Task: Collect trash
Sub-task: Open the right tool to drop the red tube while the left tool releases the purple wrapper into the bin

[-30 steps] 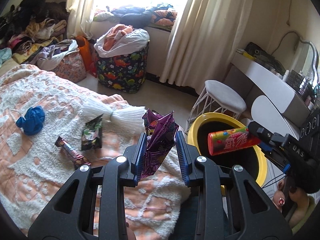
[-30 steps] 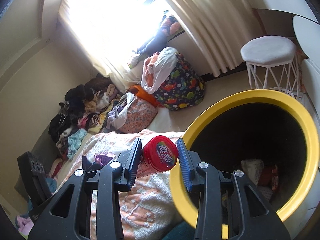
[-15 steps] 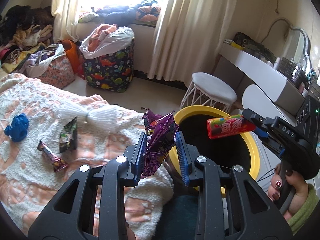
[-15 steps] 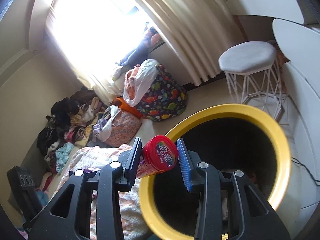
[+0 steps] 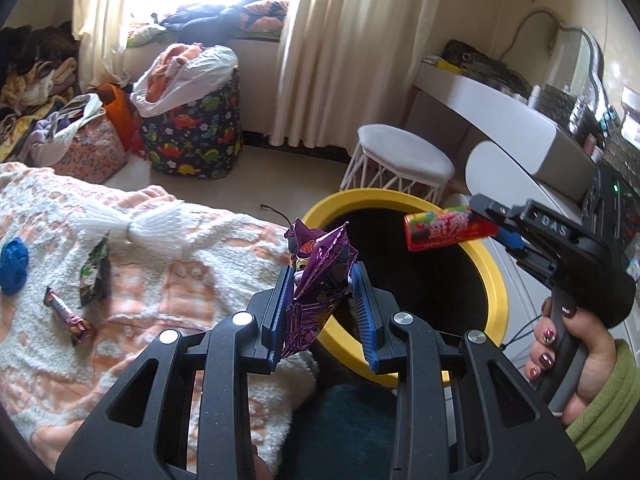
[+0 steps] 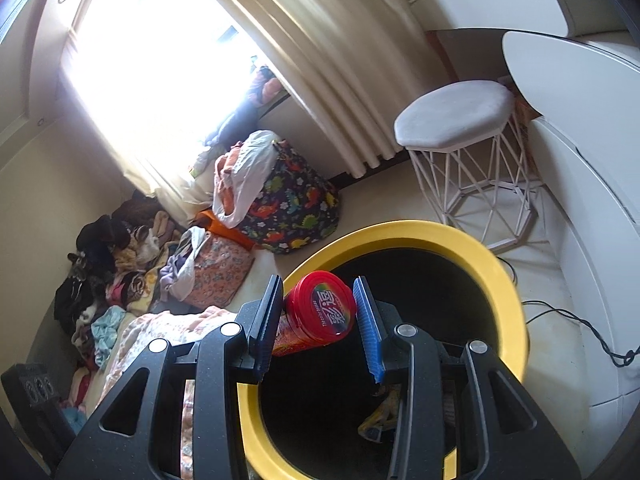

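Note:
My left gripper (image 5: pixel 322 312) is shut on a crumpled purple snack wrapper (image 5: pixel 320 276) and holds it over the near rim of the yellow-rimmed trash bin (image 5: pixel 494 292). My right gripper (image 6: pixel 318 320) is shut on a red candy tube (image 6: pixel 320 312) and holds it over the bin's dark opening; the tube also shows in the left wrist view (image 5: pixel 444 228). The bin's rim fills the right wrist view (image 6: pixel 508 292), with some trash at its bottom. A dark green wrapper (image 5: pixel 94 272) and a candy bar (image 5: pixel 68 316) lie on the bed.
The orange and white blanket (image 5: pixel 160 264) covers the bed at left, with a blue cloth (image 5: pixel 14 266) on it. A white wire stool (image 5: pixel 404 164) stands behind the bin. A dinosaur-print laundry basket (image 5: pixel 196 136) and a white desk (image 5: pixel 492 108) stand further off.
Both grippers have moved right toward the bin. The purple wrapper is now at the bin's rim and the red tube has come further over the opening.

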A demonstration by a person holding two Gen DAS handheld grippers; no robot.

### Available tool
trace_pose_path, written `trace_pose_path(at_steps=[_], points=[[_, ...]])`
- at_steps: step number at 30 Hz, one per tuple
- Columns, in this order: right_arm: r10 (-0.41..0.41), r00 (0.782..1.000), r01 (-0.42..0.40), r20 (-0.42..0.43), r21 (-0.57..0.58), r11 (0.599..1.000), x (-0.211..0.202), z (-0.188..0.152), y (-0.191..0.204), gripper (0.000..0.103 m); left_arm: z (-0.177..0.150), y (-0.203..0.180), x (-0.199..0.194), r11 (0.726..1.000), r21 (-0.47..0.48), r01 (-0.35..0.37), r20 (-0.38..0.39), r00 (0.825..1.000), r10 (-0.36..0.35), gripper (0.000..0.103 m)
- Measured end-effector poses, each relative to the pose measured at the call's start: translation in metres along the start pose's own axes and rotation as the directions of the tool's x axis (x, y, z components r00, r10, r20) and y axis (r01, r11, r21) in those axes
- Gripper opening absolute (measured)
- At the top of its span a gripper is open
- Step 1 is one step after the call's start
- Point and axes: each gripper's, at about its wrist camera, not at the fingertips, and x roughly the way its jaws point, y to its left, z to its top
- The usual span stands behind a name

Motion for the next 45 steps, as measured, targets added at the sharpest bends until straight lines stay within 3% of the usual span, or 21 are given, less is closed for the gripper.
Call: trace_pose_path(at_steps=[18, 27, 32, 37, 39, 45], points=[[-0.079, 0.997, 0.079, -0.003, -0.010, 0.997, 0.005, 0.004, -0.013, 0.029, -0.009, -0.034, 0.040, 0.994, 0.086, 0.061, -0.073, 0.996, -0.055, 0.024], [-0.097, 0.995, 0.098, -0.019, 0.024, 0.995, 0.007, 0.004, -0.020, 0.031, -0.006, -0.044, 0.059, 0.993, 0.084, 0.080, -0.096, 0.993, -0.072, 0.026], [-0.107, 0.994, 0.107, -0.020, 0.029, 0.994, 0.008, 0.006, -0.022, 0.036, -0.003, -0.049, 0.064, 0.992, 0.097, 0.080, -0.091, 0.993, -0.071, 0.050], [-0.111, 0.994, 0.111, -0.020, 0.026, 0.993, 0.008, 0.006, -0.022, 0.042, -0.002, -0.047, 0.060, 0.994, 0.087, 0.067, -0.073, 0.996, -0.061, 0.084], [-0.111, 0.994, 0.111, -0.023, 0.022, 0.994, 0.009, 0.005, -0.022, 0.046, -0.003, -0.045, 0.056, 0.995, 0.081, 0.054, -0.062, 0.997, -0.049, 0.092], [-0.112, 0.993, 0.112, -0.019, -0.014, 0.994, 0.009, 0.003, -0.015, 0.053, -0.003, -0.028, 0.048, 0.999, 0.034, 0.009, -0.050, 0.999, -0.007, 0.092]])
